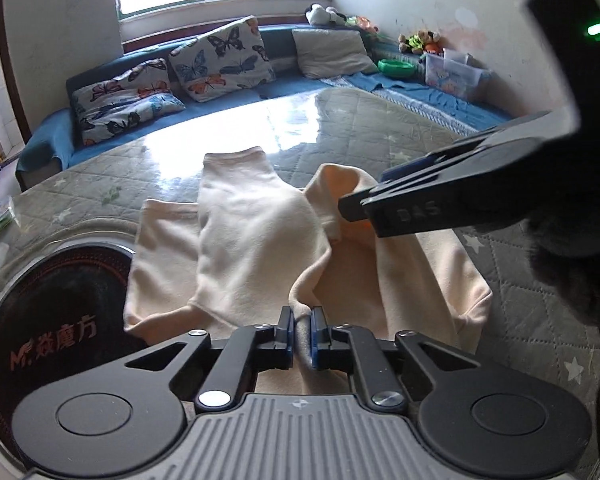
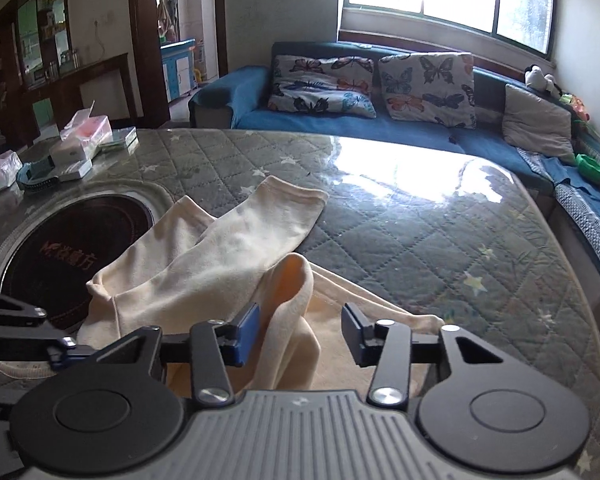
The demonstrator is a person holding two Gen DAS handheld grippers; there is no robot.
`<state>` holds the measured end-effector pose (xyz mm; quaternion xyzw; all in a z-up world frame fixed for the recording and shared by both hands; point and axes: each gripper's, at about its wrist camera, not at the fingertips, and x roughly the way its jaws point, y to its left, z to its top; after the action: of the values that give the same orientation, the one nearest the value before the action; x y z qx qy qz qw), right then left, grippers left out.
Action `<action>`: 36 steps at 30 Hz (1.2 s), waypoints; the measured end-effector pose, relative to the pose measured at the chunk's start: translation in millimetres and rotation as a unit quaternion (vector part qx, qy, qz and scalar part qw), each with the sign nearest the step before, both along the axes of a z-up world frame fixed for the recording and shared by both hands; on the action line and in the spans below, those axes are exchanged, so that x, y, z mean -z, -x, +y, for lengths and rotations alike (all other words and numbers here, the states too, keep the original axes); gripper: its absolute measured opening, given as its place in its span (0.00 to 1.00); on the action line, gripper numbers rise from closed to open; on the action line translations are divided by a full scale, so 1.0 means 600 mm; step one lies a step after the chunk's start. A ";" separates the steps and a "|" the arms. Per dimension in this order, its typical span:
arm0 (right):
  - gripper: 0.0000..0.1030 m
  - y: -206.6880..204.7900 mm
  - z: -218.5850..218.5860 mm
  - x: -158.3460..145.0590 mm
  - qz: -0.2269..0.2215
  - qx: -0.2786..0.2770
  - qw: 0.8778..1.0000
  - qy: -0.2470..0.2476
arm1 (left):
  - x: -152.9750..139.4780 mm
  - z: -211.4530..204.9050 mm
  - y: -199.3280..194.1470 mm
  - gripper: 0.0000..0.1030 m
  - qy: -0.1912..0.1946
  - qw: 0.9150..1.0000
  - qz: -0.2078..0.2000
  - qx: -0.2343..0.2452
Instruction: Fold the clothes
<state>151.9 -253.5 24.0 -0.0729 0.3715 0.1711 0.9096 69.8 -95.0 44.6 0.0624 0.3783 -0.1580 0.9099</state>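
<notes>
A cream-coloured garment (image 1: 256,232) lies on the glass-topped quilted table (image 1: 380,128), one sleeve folded across its body. My left gripper (image 1: 302,328) is shut on a pinched fold of the garment at its near edge. My right gripper (image 2: 300,332) is open, its jaws on either side of a raised fold of the garment (image 2: 204,264) without closing on it. In the left wrist view the right gripper (image 1: 356,208) comes in from the right above the garment's raised fold.
A round black cooktop (image 1: 56,300) is set into the table left of the garment. Tissue packs and boxes (image 2: 80,136) sit at the table's far left. A blue sofa with butterfly pillows (image 2: 380,84) runs behind the table.
</notes>
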 end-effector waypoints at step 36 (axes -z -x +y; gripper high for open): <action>0.49 0.285 -0.240 0.041 -0.015 0.169 0.984 0.054 | 0.018 0.191 0.260 0.13 0.068 0.991 0.045 -0.107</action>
<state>-18.8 -397.4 -0.7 -0.0603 0.3734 -0.0060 0.9257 -86.5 19.7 34.1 -0.0479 0.4117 -0.0874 0.9059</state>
